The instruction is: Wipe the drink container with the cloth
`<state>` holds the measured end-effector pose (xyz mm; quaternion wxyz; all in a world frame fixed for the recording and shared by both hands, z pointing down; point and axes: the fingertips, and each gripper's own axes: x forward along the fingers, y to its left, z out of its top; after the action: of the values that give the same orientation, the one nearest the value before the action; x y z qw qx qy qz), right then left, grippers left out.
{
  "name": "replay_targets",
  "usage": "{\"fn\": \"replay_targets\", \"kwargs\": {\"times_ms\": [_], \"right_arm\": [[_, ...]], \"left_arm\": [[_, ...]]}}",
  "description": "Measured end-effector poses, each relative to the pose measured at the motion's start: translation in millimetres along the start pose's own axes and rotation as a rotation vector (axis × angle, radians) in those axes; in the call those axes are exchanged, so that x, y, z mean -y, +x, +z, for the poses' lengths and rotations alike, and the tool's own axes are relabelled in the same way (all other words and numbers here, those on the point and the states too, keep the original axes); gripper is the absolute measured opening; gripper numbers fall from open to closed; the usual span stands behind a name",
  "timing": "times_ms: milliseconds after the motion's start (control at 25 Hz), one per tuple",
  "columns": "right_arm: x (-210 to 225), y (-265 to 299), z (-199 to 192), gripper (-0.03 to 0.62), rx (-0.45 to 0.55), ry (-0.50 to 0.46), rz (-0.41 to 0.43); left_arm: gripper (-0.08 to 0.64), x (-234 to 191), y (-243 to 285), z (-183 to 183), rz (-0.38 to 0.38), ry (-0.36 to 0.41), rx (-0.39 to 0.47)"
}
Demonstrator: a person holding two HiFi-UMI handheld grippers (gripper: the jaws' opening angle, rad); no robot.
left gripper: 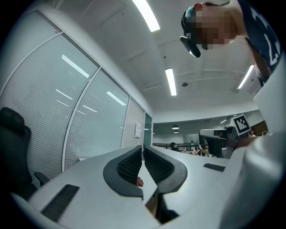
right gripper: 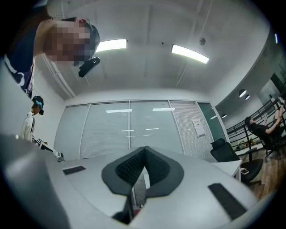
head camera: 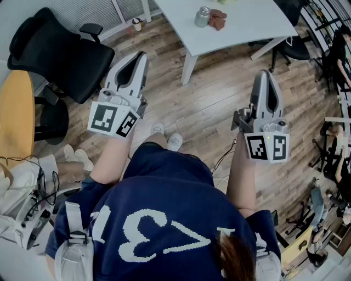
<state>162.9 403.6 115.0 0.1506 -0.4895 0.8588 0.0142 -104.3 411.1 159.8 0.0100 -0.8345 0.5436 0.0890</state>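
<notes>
On the white table [head camera: 247, 24] at the far end stands a metal drink container [head camera: 202, 16], with a reddish-brown cloth [head camera: 218, 20] crumpled right beside it. I hold both grippers over the wooden floor, well short of the table. My left gripper [head camera: 143, 55] is shut and holds nothing. My right gripper [head camera: 264, 73] is also shut and empty. In the left gripper view the left gripper [left gripper: 143, 148] points up at ceiling lights and glass walls. In the right gripper view the right gripper [right gripper: 144, 149] faces a glass partition. Neither view shows the container.
A black office chair [head camera: 57, 52] stands at the left, beside a yellow round tabletop [head camera: 15, 112]. A small cup [head camera: 136, 23] sits on the floor by the wall. Another dark chair [head camera: 295, 46] is right of the table. Racks and gear line the right edge.
</notes>
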Motion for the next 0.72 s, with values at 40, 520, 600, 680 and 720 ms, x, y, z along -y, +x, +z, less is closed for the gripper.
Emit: {"fn": "replay_targets", "kwargs": {"times_ms": [40, 520, 600, 680, 720], "right_arm": [[0, 1, 0, 0.021, -0.001, 0.004, 0.001], [20, 42, -12, 0.023, 0.027, 0.095, -0.022], [26, 59, -15, 0.023, 0.028, 0.089, -0.03], [32, 80, -17, 0.023, 0.036, 0.082, -0.042], [36, 92, -18, 0.023, 0.043, 0.08, -0.049]], "left_arm": [[0.029, 1, 1, 0, 0.0, 0.0, 0.001], [0.029, -27, 42, -12, -0.031, -0.005, -0.012], [0.029, -39, 60, -14, -0.045, -0.01, -0.008], [0.029, -53, 82, -15, -0.068, -0.01, -0.002], [0.029, -60, 94, -15, -0.083, -0.01, 0.001]]}}
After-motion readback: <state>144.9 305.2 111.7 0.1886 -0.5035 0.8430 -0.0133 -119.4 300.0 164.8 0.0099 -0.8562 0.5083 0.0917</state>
